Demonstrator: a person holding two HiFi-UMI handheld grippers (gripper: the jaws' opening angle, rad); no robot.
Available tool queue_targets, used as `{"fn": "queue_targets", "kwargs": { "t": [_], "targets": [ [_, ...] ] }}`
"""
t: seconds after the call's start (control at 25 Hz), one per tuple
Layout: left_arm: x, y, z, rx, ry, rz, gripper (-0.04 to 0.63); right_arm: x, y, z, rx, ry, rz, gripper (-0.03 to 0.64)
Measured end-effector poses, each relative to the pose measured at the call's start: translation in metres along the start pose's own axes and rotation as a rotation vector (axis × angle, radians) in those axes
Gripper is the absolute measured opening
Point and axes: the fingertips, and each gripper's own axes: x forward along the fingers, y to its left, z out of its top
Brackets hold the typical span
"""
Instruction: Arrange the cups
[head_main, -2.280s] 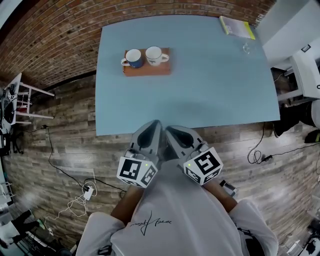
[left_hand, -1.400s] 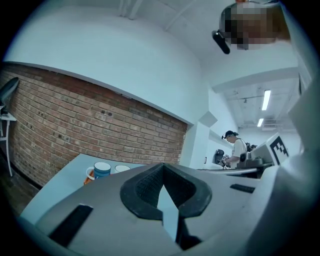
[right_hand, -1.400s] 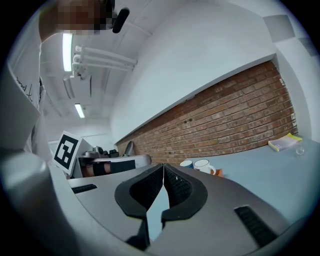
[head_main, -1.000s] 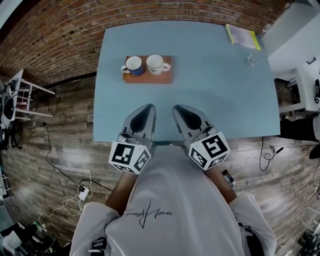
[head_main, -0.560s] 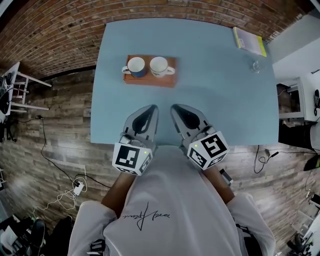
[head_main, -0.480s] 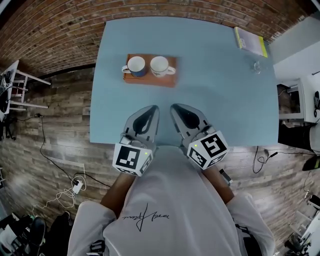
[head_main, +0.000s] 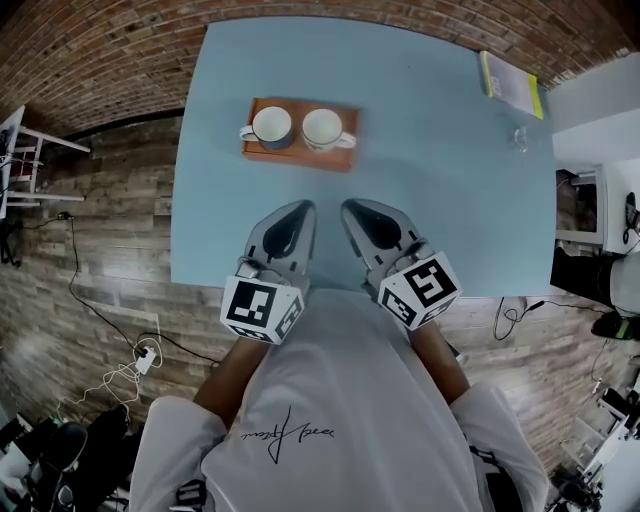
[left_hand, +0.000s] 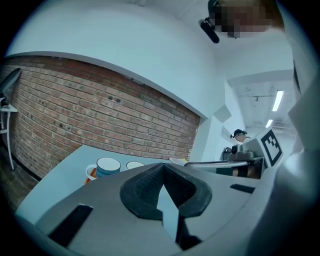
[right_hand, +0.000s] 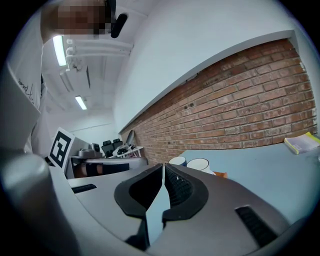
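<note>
1. Risk, as I judged it: both pairs of fingers were closed. Reaching in without opening first would likely shove a cup along the tray instead of gripping it. The cups also sat almost touching, so going for one could knock the other.
2. Left gripper (head_main: 303, 206): fingers pressed together, nothing between them, touching nothing.
3. Right gripper (head_main: 348, 206): fingers shut to a thin slit, likewise empty.
4. Both grippers hung side by side on the near side of the tray (head_main: 298, 160), well apart from it.
5. Blue cup (head_main: 271, 127) stood upright on the tray's left half, handle outward. White cup (head_main: 323, 128) stood upright on its right half.
6. The tray lay on the counter (head_main: 430, 190). A booklet (head_main: 510, 85) lay well to the tray's right.
</note>
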Motion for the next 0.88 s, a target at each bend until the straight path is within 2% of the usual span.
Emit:
{"fn": "queue_targets", "kwargs": {
  "t": [0.2,0.88],
  "targets": [
    [0.009,0.004,-0.004,-0.022,0.003,-0.011,0.008,0.011,-0.007,0.001,-0.047,0.023,0.031,0.021],
    [0.024,0.006,-0.016,-0.064,0.055,-0.022,0.008,0.029,-0.044,-0.010,-0.132,0.095,0.055,0.021]
  ]
}}
